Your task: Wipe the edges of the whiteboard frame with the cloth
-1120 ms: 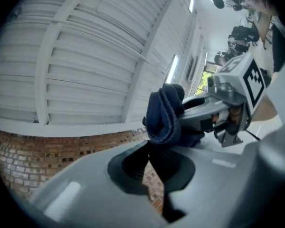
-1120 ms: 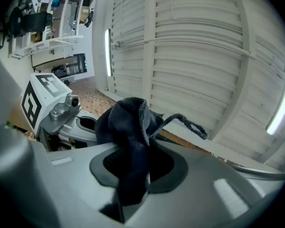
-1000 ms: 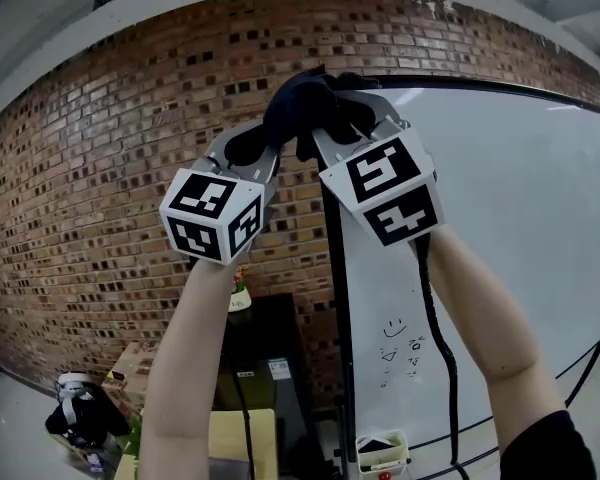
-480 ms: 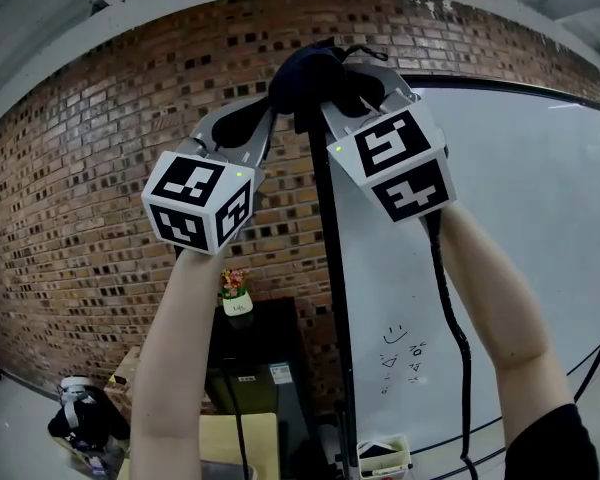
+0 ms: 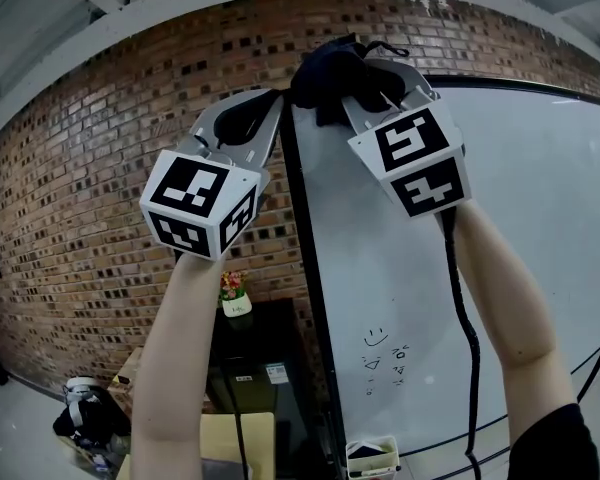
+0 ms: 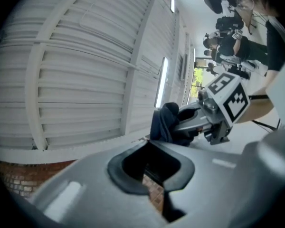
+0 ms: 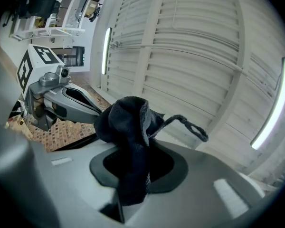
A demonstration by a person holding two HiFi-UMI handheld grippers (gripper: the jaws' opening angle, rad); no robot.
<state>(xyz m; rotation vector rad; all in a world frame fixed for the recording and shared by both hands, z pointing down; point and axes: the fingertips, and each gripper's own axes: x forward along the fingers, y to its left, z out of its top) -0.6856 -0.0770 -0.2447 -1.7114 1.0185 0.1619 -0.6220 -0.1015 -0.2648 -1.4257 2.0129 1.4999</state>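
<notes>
A dark cloth [image 5: 332, 68] is bunched against the top left corner of the whiteboard's black frame [image 5: 305, 288]. My right gripper [image 5: 358, 70] is shut on it, raised overhead in front of the white board [image 5: 540, 218]. In the right gripper view the cloth [image 7: 128, 127] stands up between the shut jaws, with a loop trailing to the right. My left gripper [image 5: 278, 100] is just left of the cloth, by the brick wall, jaws shut with nothing between them. In the left gripper view its tips [image 6: 149, 148] point at the cloth [image 6: 164, 122] and at the right gripper [image 6: 199, 120].
A brick wall [image 5: 90, 218] runs left of the board. Below stand a black cabinet [image 5: 255, 368] with a small potted flower [image 5: 233, 293], and a pen tray [image 5: 372, 458] at the board's foot. A black cable [image 5: 470, 348] hangs from my right gripper. Small doodles [image 5: 380, 353] mark the board.
Both grippers have risen a little and the cloth has gone from the frame's left edge up onto its top left corner. The frame now sits further left in the head view.
</notes>
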